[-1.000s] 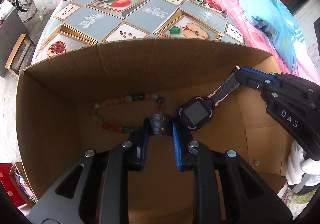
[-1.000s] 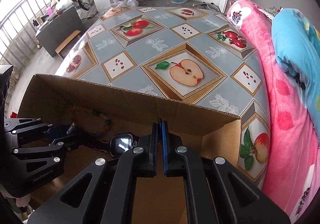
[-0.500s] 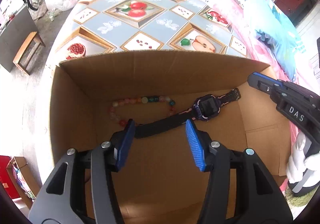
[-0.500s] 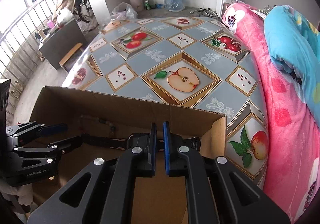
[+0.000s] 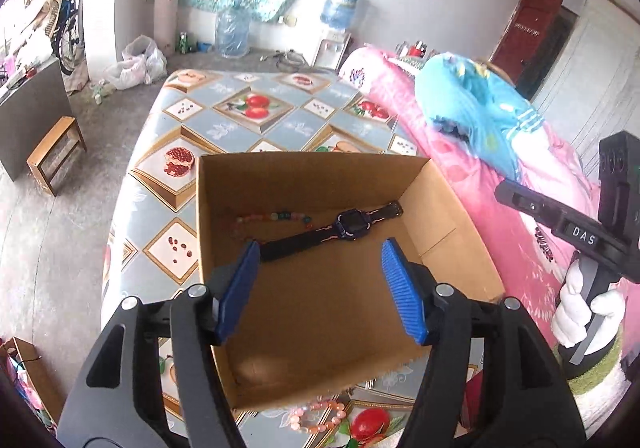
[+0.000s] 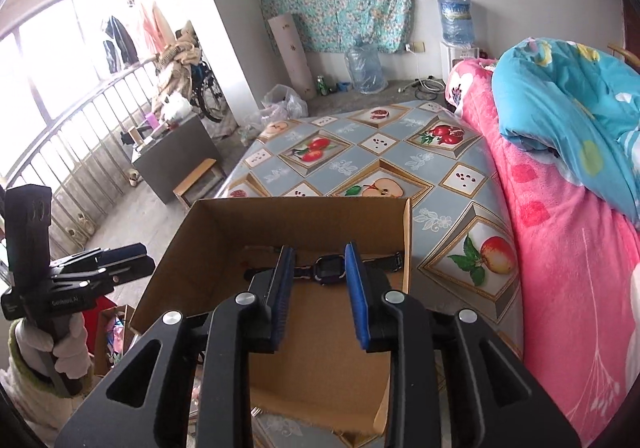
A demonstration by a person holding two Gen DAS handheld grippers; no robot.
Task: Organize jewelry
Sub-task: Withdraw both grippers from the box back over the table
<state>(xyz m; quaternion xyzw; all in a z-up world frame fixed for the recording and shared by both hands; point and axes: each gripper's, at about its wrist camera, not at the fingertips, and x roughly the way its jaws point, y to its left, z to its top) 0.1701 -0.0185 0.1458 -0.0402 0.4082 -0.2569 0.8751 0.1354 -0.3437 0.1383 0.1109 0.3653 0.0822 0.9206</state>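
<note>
Jewelry: two bead bracelets and one watch. Left to right in the cardboard box (image 5: 448, 216): multicoloured bracelet (image 5: 276, 217) at ten o'clock on the floor, watch (image 5: 348, 229) at one o'clock. Pink bracelet (image 5: 316, 417) outside on the table, six o'clock. Light, limp, probably slippery; best pinched across strap or bead string. Left gripper (image 5: 320, 292) opening wide, empty; right gripper (image 6: 320, 298) opening partway, empty.

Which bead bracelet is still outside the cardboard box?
The pink bead bracelet, lying on the tablecloth before the cardboard box; the multicoloured bead bracelet lies inside it.
</note>
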